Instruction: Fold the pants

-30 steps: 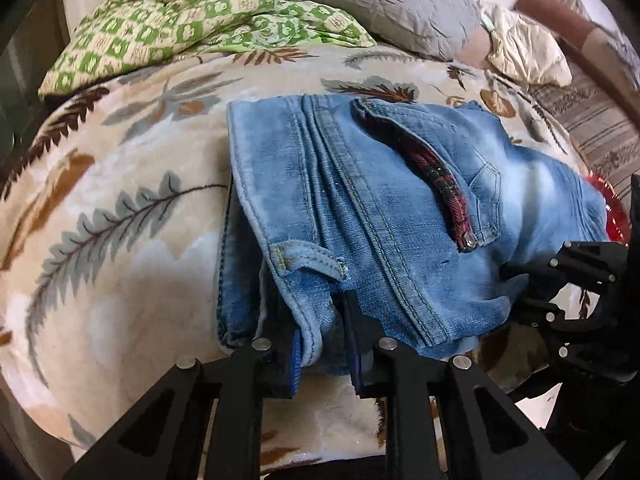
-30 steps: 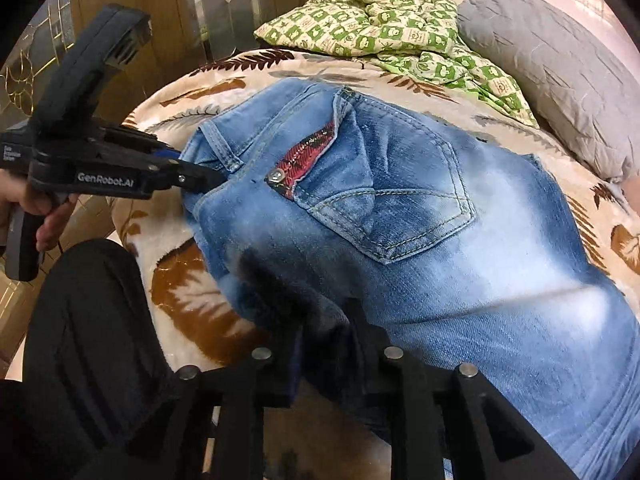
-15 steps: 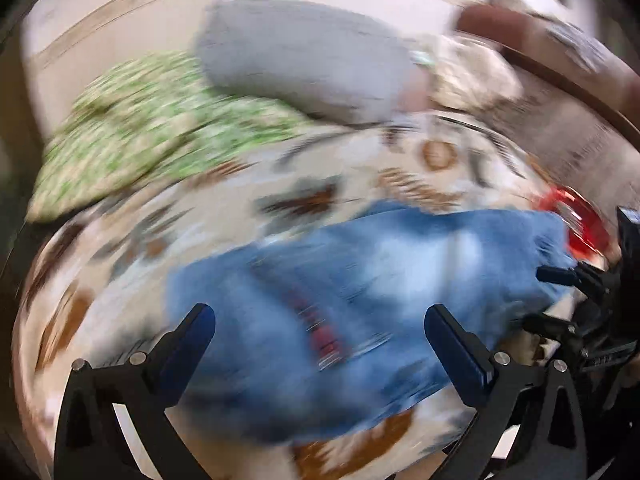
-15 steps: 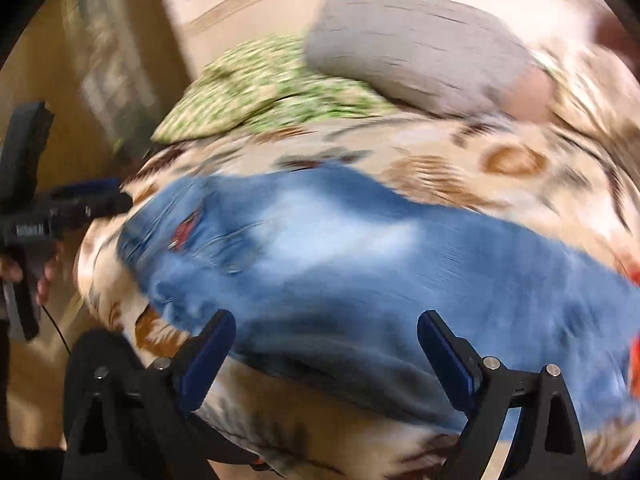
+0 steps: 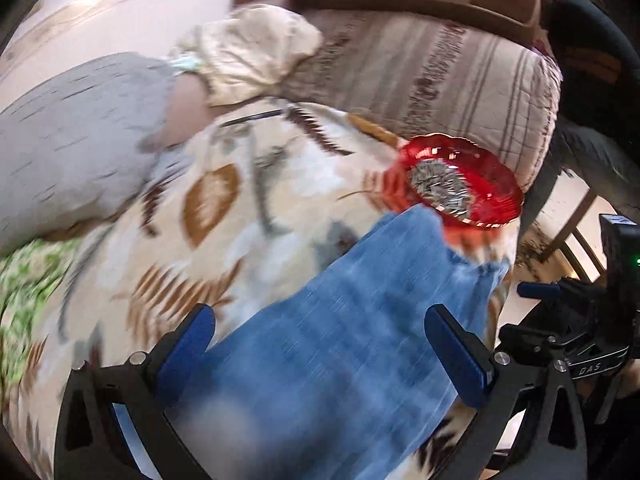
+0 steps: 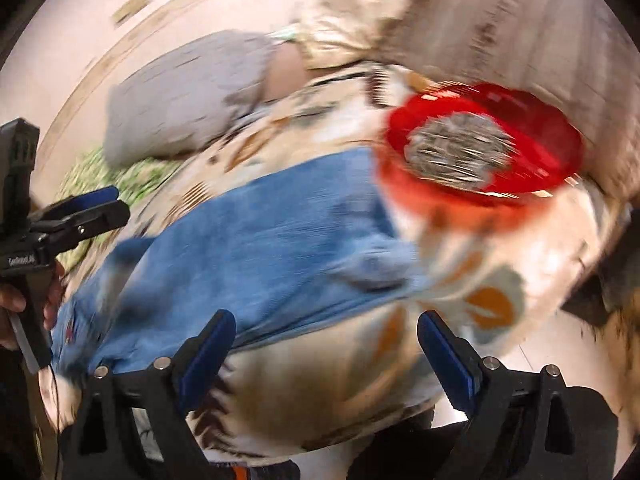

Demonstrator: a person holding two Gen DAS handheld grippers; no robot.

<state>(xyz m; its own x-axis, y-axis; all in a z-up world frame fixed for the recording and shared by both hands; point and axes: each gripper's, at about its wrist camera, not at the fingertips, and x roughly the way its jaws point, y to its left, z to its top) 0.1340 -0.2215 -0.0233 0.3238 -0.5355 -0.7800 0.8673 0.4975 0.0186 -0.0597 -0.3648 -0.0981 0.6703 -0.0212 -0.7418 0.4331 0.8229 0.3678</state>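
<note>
Blue denim pants point(image 5: 340, 340) lie flat on a leaf-patterned bedspread point(image 5: 248, 208); both views are motion-blurred. In the left wrist view my left gripper point(image 5: 320, 344) is open and empty above the leg part of the pants. In the right wrist view the pants point(image 6: 260, 248) stretch left to right, and my right gripper point(image 6: 326, 350) is open and empty over the pants' near edge and the bedspread point(image 6: 460, 280). The left gripper also shows at the left edge of the right wrist view point(image 6: 80, 216). The right gripper shows at the right edge of the left wrist view point(image 5: 580, 320).
A red bowl point(image 5: 464, 184) holding grey seeds sits on the bed right by the pants' leg end, also in the right wrist view point(image 6: 480, 148). A grey pillow point(image 5: 76, 140), a cream pillow point(image 5: 248, 48) and a striped cushion point(image 5: 420, 68) lie behind.
Both grippers have let go of the pants' waist and opened wide. Both have swung right along the pants toward the leg end and the red bowl.
</note>
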